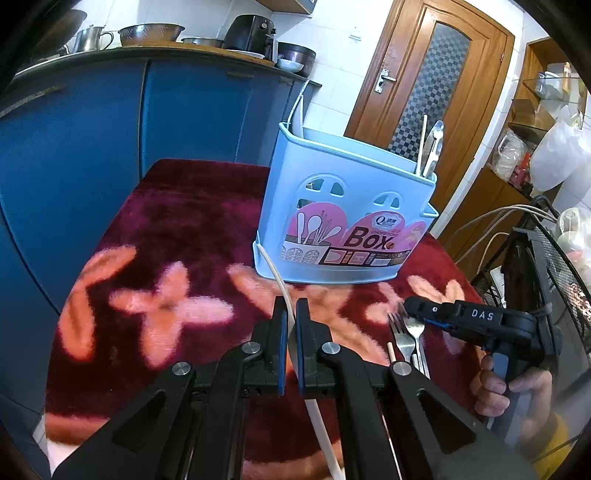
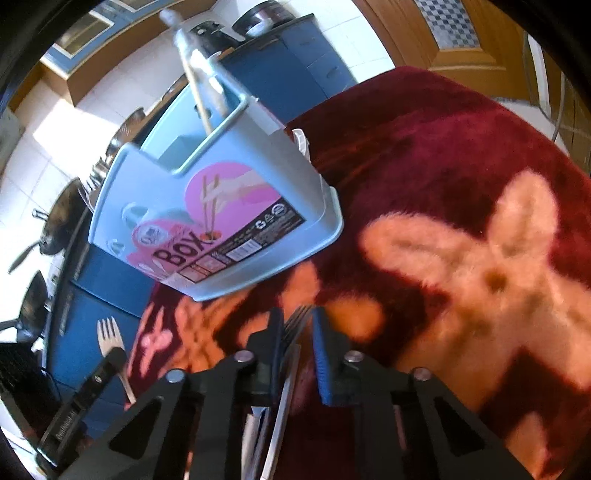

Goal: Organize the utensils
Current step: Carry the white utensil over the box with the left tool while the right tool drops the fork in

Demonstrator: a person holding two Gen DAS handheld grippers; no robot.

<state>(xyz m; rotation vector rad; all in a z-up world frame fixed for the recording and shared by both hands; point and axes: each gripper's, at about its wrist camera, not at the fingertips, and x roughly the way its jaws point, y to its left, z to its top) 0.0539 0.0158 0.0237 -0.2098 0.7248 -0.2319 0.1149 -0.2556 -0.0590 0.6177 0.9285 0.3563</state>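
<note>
A thin white plastic chopstick (image 1: 291, 334) is clamped in the left gripper (image 1: 291, 314). A steel fork (image 2: 295, 325) lies between the right gripper's (image 2: 297, 325) narrowly parted fingers, grip uncertain. The pale blue plastic utensil box (image 1: 343, 218) stands on the plush red flowered counter (image 1: 177, 229).

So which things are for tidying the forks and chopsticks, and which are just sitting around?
For the job: blue utensil box, white chopstick in the left tongs, fork in the right tongs, spoon already in the box, wooden chopstick on the cloth.
Just sitting around: colander, metal jug, air fryer, plastic bags.
</note>
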